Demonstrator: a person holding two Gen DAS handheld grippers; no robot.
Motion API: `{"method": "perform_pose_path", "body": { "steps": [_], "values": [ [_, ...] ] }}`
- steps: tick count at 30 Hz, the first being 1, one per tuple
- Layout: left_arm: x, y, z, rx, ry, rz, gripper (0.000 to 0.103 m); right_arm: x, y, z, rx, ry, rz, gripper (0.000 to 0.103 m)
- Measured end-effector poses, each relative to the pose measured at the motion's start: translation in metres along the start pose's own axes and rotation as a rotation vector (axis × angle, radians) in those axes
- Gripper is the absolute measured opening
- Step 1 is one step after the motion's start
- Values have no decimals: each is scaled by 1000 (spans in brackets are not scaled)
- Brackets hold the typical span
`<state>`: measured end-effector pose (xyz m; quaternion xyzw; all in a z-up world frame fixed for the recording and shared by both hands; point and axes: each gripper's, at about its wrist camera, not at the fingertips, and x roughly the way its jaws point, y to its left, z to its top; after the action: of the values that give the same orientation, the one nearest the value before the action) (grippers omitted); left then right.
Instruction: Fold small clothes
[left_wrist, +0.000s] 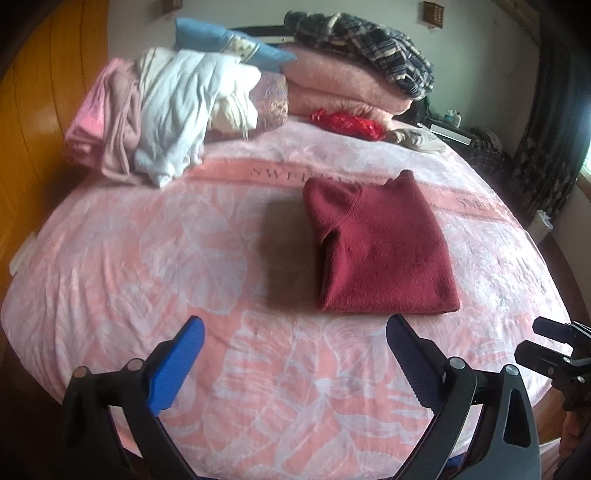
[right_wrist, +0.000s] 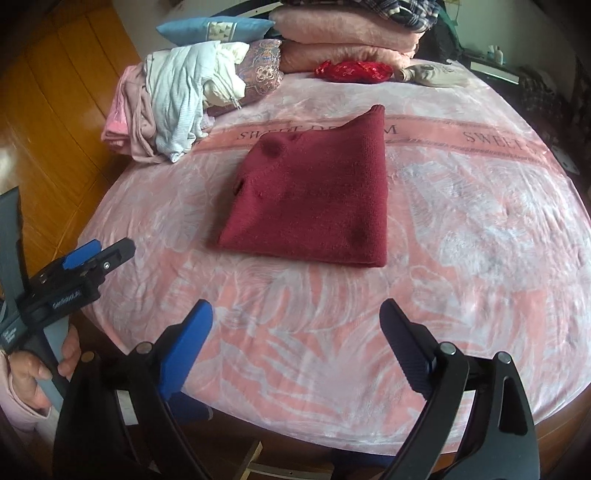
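Note:
A dark red knitted sweater (left_wrist: 380, 247) (right_wrist: 314, 199) lies folded into a flat rectangle in the middle of the pink flowered bedspread (left_wrist: 147, 258) (right_wrist: 461, 240). My left gripper (left_wrist: 295, 328) hangs open over the bed's near part, just short of the sweater's near edge, with nothing between its fingers. My right gripper (right_wrist: 297, 314) is also open and empty, a little nearer than the sweater's front edge. In the right wrist view the left gripper (right_wrist: 110, 249) shows at the left, held by a hand. The right gripper's tips (left_wrist: 543, 339) poke in at the left view's right edge.
A heap of pale clothes (left_wrist: 166, 114) (right_wrist: 177, 99) sits at the bed's back left. Folded pink blankets (left_wrist: 343, 85), a plaid garment (left_wrist: 369, 40), a blue pillow (right_wrist: 214, 29) and a red shiny item (right_wrist: 351, 70) line the far end. Wooden floor (right_wrist: 62, 110) lies left of the bed.

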<state>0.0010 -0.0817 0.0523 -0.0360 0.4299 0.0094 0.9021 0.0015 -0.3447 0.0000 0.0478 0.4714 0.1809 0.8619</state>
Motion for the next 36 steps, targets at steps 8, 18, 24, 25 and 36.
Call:
{"method": "perform_pose_path", "body": {
  "steps": [8,18,24,25,36],
  "values": [
    [0,-9,-5,49,3,32,99,4,-4,2,46,24,26,92],
    [5,-13,-13,55,41,47,99,9,5,-2,26,41,33,92],
    [5,-14,-14,57,40,48,99,11,4,-2,30,47,30,92],
    [5,-14,-14,57,40,48,99,11,4,-2,34,48,30,92],
    [6,-12,-14,74,45,48,99,14,4,-1,22,47,22,93]
  ]
}}
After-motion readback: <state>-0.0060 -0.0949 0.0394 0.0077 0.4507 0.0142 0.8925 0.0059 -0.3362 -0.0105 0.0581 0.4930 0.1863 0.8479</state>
